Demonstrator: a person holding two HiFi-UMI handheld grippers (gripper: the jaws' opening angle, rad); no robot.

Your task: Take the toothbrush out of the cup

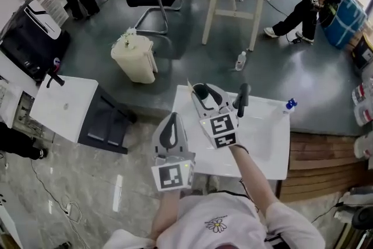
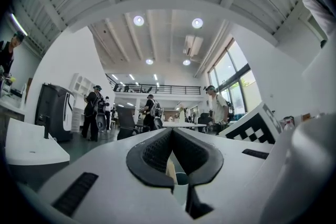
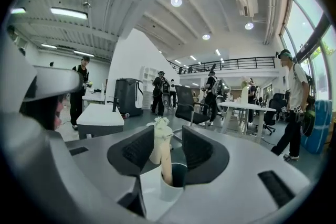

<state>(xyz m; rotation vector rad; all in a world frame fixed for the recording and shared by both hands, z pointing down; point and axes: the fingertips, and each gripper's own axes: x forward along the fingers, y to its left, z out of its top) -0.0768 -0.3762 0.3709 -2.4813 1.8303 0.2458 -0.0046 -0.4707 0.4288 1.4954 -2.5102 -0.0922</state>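
A white cup (image 3: 170,191) with a dark inside stands on the white table (image 1: 262,137). A pale wooden toothbrush (image 3: 164,165) rises out of it. My right gripper (image 3: 168,147) is open around the brush handle, which stands near the left pad with a gap to the right pad. In the head view the right gripper (image 1: 201,90) covers the cup, and only the thin toothbrush tip (image 1: 189,85) shows. My left gripper (image 1: 170,123) hangs at the table's near left edge. Its jaws (image 2: 171,136) meet with nothing in them. Past them show the cup (image 2: 180,189) and the toothbrush (image 2: 169,169).
A dark upright object (image 1: 242,99) stands on the table just right of my right gripper. A blue-capped bottle (image 1: 289,105) sits at the far right corner. A beige bin (image 1: 134,58) and a small white table (image 1: 64,105) stand on the floor to the left. People move about farther off.
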